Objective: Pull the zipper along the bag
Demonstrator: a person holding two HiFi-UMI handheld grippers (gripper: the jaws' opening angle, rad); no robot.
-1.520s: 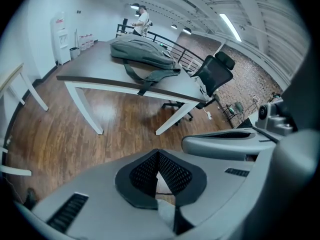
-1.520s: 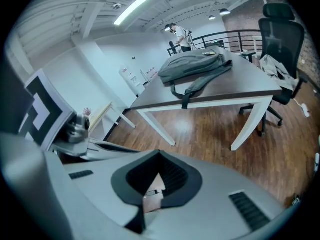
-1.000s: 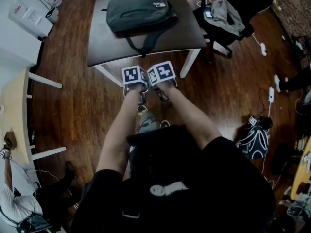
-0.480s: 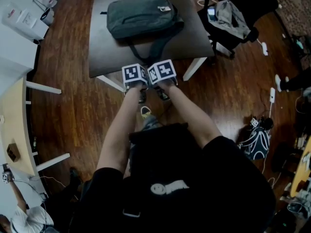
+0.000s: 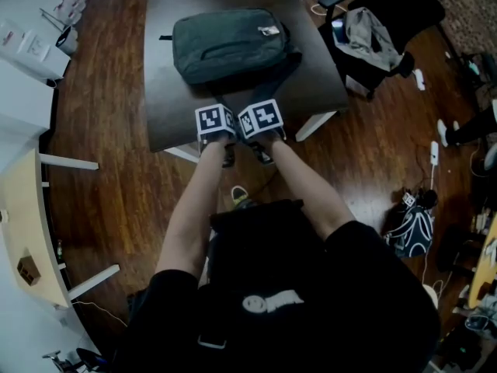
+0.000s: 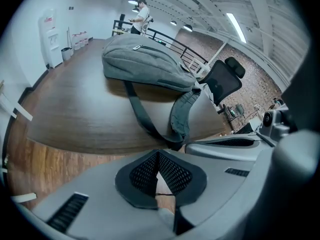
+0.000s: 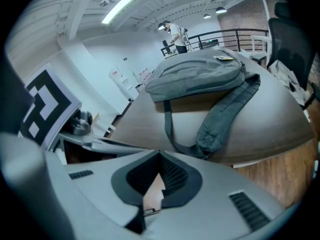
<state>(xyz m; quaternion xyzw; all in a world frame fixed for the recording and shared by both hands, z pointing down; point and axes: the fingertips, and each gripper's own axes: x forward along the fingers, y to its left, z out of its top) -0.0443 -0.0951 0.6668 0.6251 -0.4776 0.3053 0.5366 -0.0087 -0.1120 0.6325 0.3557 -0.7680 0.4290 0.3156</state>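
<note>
A grey-green bag [image 5: 229, 45] lies on the dark table [image 5: 167, 107], with its strap [image 6: 182, 116] trailing toward the near edge. A small light tag [image 5: 269, 30] sits at its right end. My left gripper [image 5: 214, 121] and right gripper [image 5: 260, 119] are side by side at the table's near edge, short of the bag. In the left gripper view the bag [image 6: 145, 61] lies ahead of the gripper [image 6: 158, 154], whose pads meet on nothing. In the right gripper view the gripper [image 7: 160, 156] is shut and empty, and the bag [image 7: 197, 74] and strap [image 7: 225, 109] are beyond it.
An office chair [image 5: 365, 33] draped with clothing stands right of the table. A pale desk [image 5: 27, 231] is at the left and a bag with cables [image 5: 409, 228] lies on the wood floor at the right. A person [image 6: 140, 14] stands far behind the table.
The person has stepped toward the table, so the table and bag sit nearer in view. Both grippers have come from over the floor to the table's near edge. The jaws stayed shut.
</note>
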